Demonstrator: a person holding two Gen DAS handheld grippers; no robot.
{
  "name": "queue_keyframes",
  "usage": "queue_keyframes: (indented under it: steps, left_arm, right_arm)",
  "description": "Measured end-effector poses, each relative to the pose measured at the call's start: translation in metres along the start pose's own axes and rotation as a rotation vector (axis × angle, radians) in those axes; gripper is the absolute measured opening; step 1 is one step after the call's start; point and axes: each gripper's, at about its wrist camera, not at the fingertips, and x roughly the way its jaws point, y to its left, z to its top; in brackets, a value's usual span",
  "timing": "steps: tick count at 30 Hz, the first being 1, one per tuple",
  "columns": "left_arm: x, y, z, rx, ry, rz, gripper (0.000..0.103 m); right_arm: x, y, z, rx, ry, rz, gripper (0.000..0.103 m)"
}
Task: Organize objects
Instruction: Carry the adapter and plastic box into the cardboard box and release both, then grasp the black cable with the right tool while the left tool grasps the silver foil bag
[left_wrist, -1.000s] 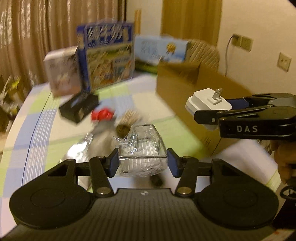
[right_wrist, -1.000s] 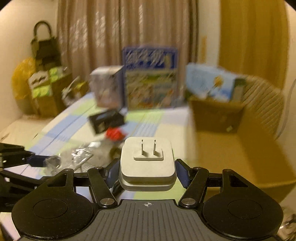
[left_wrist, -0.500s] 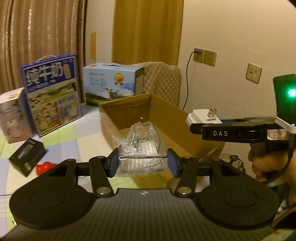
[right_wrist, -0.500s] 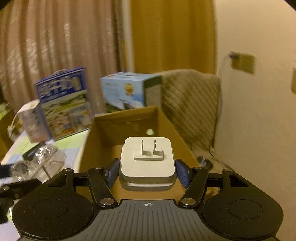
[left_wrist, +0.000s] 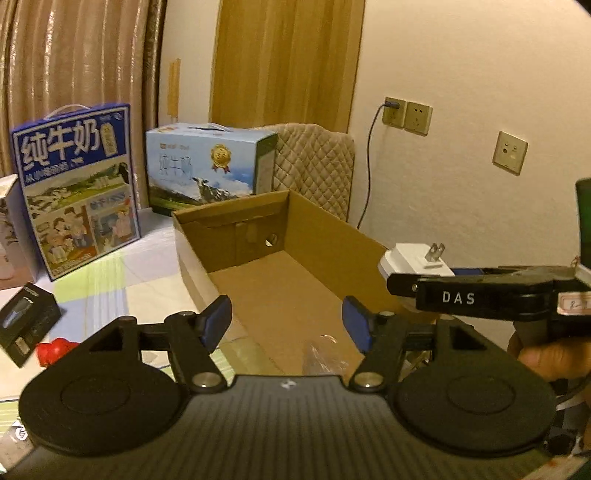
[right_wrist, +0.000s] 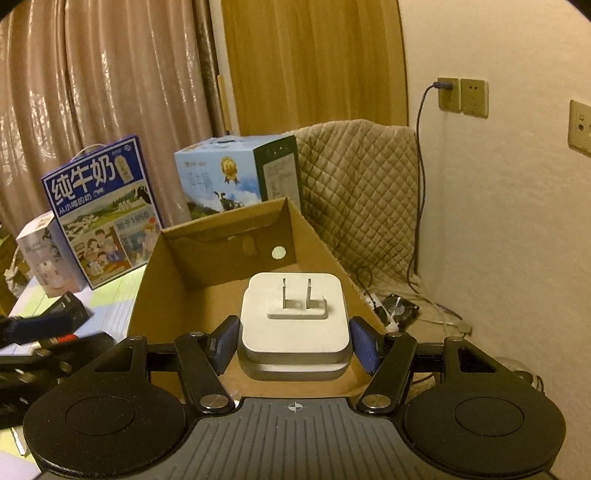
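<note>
My left gripper (left_wrist: 286, 317) is open with nothing between its blue pads, hovering over the near end of an open brown cardboard box (left_wrist: 229, 229). A scrap of the clear plastic-wrapped container (left_wrist: 325, 356) shows on the box floor just below the jaws, mostly hidden by the gripper body. My right gripper (right_wrist: 294, 343) is shut on a white plug adapter (right_wrist: 295, 332), prongs up, above the box (right_wrist: 221, 254). In the left wrist view that adapter (left_wrist: 410, 258) sits over the box's right wall, and a hand (left_wrist: 546, 354) holds the tool.
Two milk cartons (left_wrist: 77, 188) (left_wrist: 207, 170) stand behind the box. A small black box (left_wrist: 26, 328) and a red item (left_wrist: 55, 350) lie on the checked tabletop at left. A quilted chair back (right_wrist: 358, 192), wall sockets with a cable (right_wrist: 448, 94) and floor clutter (right_wrist: 399, 308) are at right.
Both grippers swung right from the table clutter to over the cardboard box. My left gripper opened and let go of the clear plastic container, which dropped into the box. The right still holds the adapter.
</note>
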Motion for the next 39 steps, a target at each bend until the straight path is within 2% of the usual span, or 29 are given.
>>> queue_keyframes:
  steps: [3, 6, 8, 14, 19, 26, 34, 39]
  left_arm:
    - [-0.008, 0.010, -0.002, -0.019, 0.002, 0.026, 0.065]
    - [-0.016, 0.021, -0.005, -0.038, 0.012, 0.041, 0.069]
    - [-0.022, 0.029, -0.008, -0.036, 0.014, 0.055, 0.070]
    - [-0.042, 0.056, -0.015, -0.062, 0.010, 0.112, 0.073]
    - [-0.059, 0.079, -0.020, -0.080, 0.011, 0.157, 0.074]
    - [-0.088, 0.107, -0.027, -0.092, 0.000, 0.226, 0.076]
    - [-0.112, 0.145, -0.044, -0.121, 0.028, 0.295, 0.079]
    - [-0.125, 0.160, -0.052, -0.089, 0.061, 0.323, 0.081]
  right_arm:
    - [0.003, -0.001, -0.001, 0.014, 0.000, 0.015, 0.062]
    - [0.005, -0.003, 0.002, 0.054, -0.042, 0.087, 0.065]
    - [0.002, -0.003, 0.004, 0.072, -0.068, 0.068, 0.074]
    - [-0.010, 0.005, 0.004, 0.053, -0.115, 0.067, 0.075]
    - [-0.017, 0.025, 0.004, 0.012, -0.133, 0.082, 0.075]
    - [-0.030, 0.071, -0.001, -0.078, -0.164, 0.178, 0.075]
    - [-0.035, 0.121, -0.013, -0.151, -0.139, 0.284, 0.075]
    - [-0.031, 0.153, -0.031, -0.192, -0.066, 0.354, 0.075]
